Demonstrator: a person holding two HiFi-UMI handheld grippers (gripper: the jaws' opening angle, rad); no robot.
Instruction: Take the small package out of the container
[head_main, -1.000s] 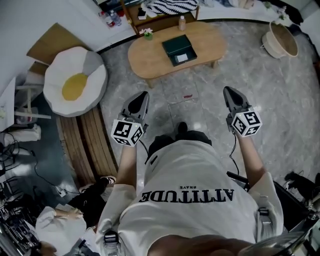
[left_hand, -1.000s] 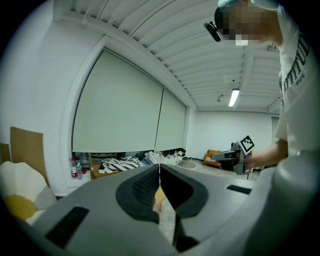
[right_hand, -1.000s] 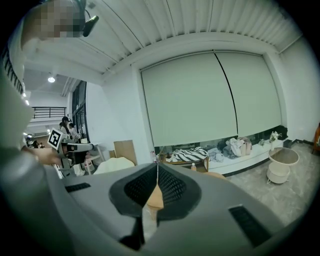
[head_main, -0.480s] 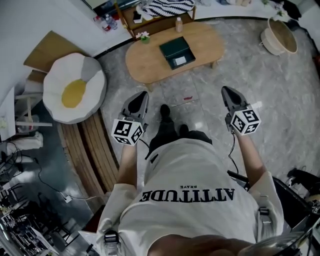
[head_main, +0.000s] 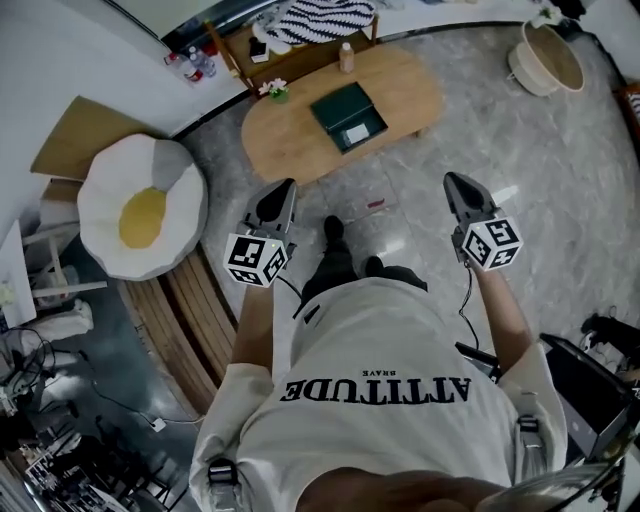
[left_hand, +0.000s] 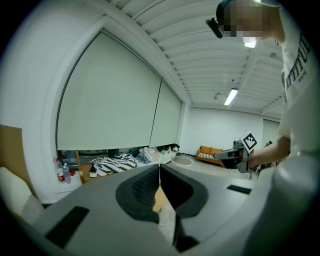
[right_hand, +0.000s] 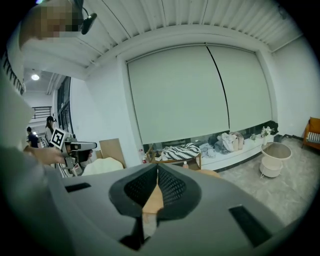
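A dark green open container lies on the oval wooden table ahead of me. A small white package rests inside it toward its near right corner. My left gripper hangs over the marble floor well short of the table, its jaws shut and empty. My right gripper is level with it on the right, also shut with nothing in it. In the left gripper view the pads meet at the left gripper's tip. The right gripper view shows the right gripper closed the same way.
A bottle and a small flower pot stand on the table's far edge. An egg-shaped cushion and a slatted wooden bench lie to the left. A woven basket stands far right. A low shelf with striped cloth is behind the table.
The person has stepped forward, one shoe now out ahead between the grippers. Both grippers have travelled along with the body and stayed shut. The room has slid left in the head view.
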